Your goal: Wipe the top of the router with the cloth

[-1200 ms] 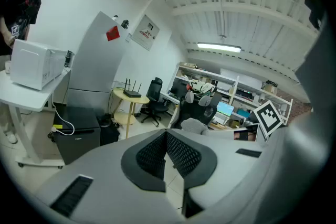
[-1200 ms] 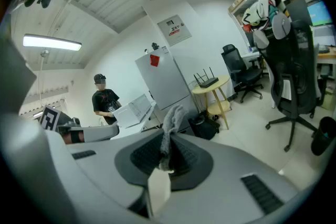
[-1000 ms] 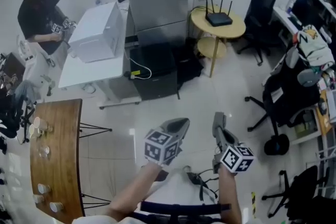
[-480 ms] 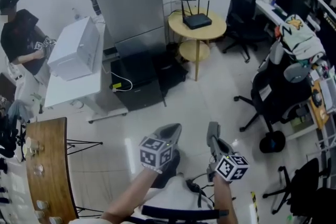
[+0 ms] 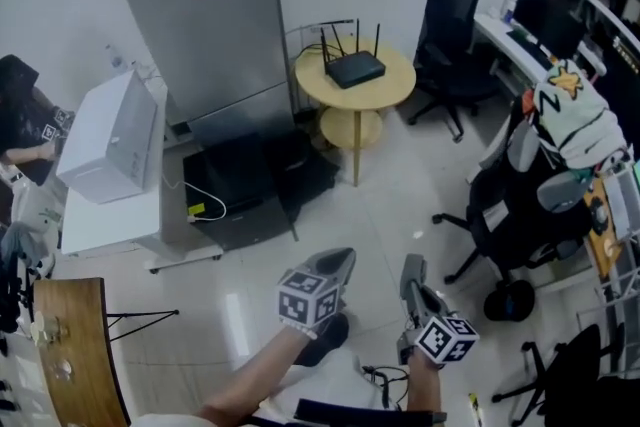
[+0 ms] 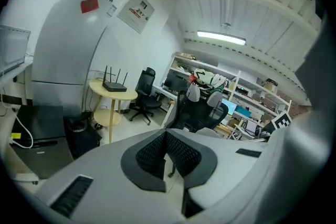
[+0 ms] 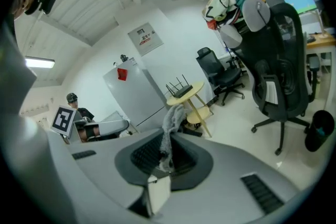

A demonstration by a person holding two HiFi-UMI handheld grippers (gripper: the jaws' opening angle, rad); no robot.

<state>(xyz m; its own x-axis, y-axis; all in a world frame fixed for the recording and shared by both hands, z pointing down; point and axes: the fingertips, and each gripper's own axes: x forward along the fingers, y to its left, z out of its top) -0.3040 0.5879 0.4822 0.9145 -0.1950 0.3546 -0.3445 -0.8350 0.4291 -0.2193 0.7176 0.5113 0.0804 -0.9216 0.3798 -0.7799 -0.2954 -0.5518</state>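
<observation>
A black router [image 5: 356, 70] with three antennas sits on a round yellow table [image 5: 392, 91] across the room, far from both grippers. The left gripper view shows the router [image 6: 114, 86] small on that table [image 6: 100, 94], and the right gripper view shows the router [image 7: 182, 92] beyond the jaws. My right gripper [image 5: 412, 271] is shut on a grey cloth [image 7: 169, 122], which sticks up between its jaws. My left gripper [image 5: 338, 265] is shut with nothing in it. Both are held low over the floor, pointing toward the table.
A tall grey cabinet [image 5: 205, 35] stands left of the round table. Black office chairs [image 5: 450, 20] [image 5: 525, 215] stand to the right. At left are a white box on a white table [image 5: 105, 140], a person [image 5: 20, 120] and a wooden table [image 5: 70, 345]. Cables [image 5: 385, 377] lie at my feet.
The head view has swung and come nearer the round table, so the router now sits lower and further left. Both grippers stay low in view, and the cloth is still held.
</observation>
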